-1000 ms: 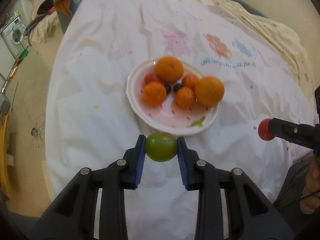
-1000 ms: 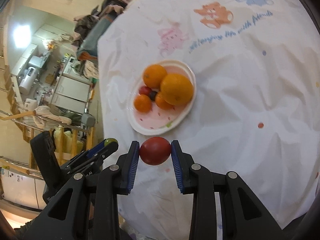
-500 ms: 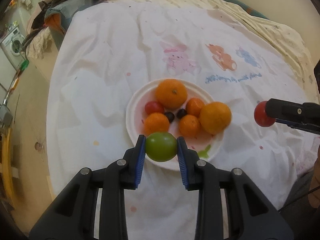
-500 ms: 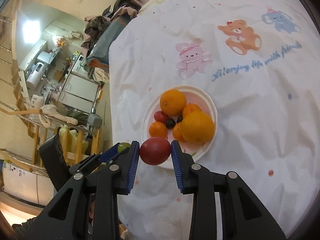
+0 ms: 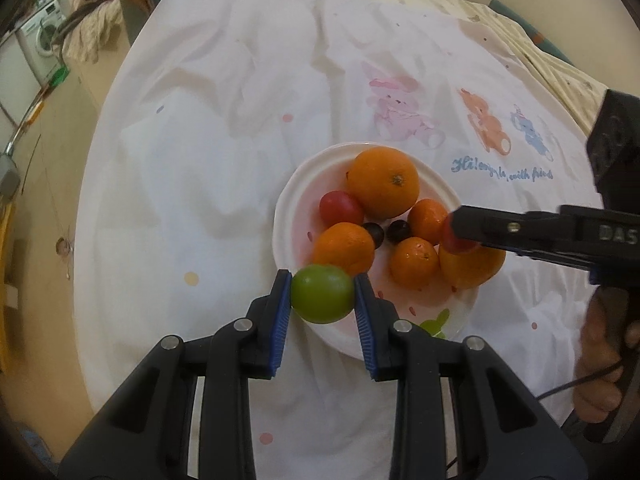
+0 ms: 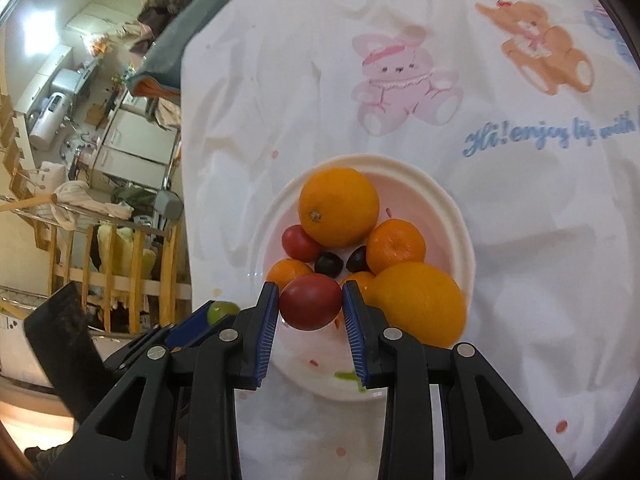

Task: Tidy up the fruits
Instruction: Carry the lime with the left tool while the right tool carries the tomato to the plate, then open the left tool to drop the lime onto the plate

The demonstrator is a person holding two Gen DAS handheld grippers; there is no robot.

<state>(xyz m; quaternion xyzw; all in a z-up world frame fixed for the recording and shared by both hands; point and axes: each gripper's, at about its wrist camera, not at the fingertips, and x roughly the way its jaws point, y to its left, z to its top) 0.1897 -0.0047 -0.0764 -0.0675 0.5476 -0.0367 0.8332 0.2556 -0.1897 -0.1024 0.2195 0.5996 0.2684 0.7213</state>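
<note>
My left gripper (image 5: 322, 300) is shut on a green fruit (image 5: 322, 299) and holds it over the near-left rim of a white plate (image 5: 286, 196). On the plate lie several oranges, among them a large orange (image 5: 383, 182), a small red fruit (image 5: 340, 208) and two dark berries (image 5: 386, 231). My right gripper (image 6: 310, 307) is shut on a red fruit (image 6: 310, 306) above the same plate (image 6: 452, 208). In the left wrist view the right gripper (image 5: 456, 234) reaches in from the right over the oranges. The green fruit (image 6: 219, 311) shows at lower left in the right wrist view.
The plate sits on a round table under a white cloth (image 5: 224, 128) printed with cartoon animals. A hand (image 5: 600, 360) holds the right gripper at the right edge. Beyond the table's left edge are floor, clothes piles and a wooden railing (image 6: 120, 264).
Both grippers moved in over the plate with their fruits. The plate now looks closer and lower in both views. The red fruit went from the table's right side to above the oranges.
</note>
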